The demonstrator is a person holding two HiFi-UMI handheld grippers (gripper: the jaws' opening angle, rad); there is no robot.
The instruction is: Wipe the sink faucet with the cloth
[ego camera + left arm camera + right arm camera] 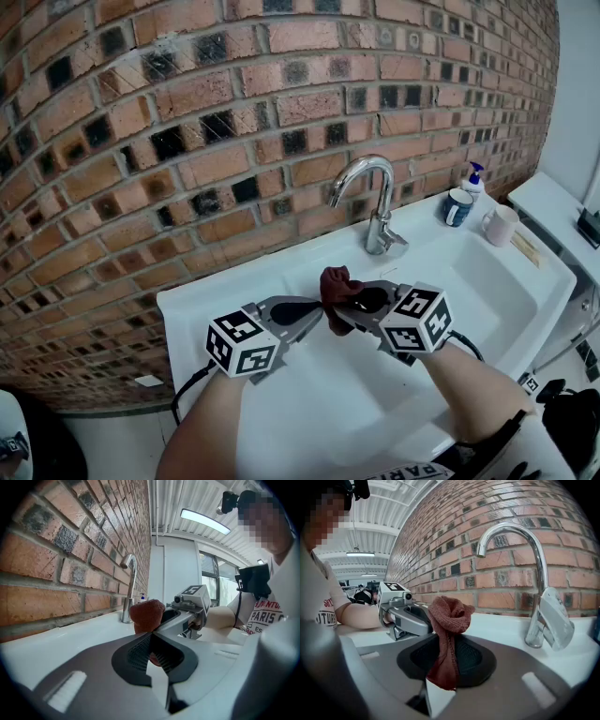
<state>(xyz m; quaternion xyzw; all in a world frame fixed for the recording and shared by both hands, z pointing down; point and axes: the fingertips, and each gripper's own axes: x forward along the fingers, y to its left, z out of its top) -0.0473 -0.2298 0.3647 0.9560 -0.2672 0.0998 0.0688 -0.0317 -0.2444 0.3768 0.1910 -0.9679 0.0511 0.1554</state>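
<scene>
Over the middle of the white sink, the left gripper and right gripper meet tip to tip. Each is closed on the same bunched reddish-brown cloth, which stands up between them above the basin. The wiping itself looks not yet begun; the cloth appears to be getting readied or passed from one gripper to the other. The next move likely calls for one gripper to let go and the other to carry the cloth to the chrome faucet at the sink's back edge, just beyond. A blue mug, a white mug and a pump bottle crowd the far right corner, below the brick wall. The sink's near edge is cut off behind the person's forearms, and which gripper bears the cloth's weight cannot be told.
</scene>
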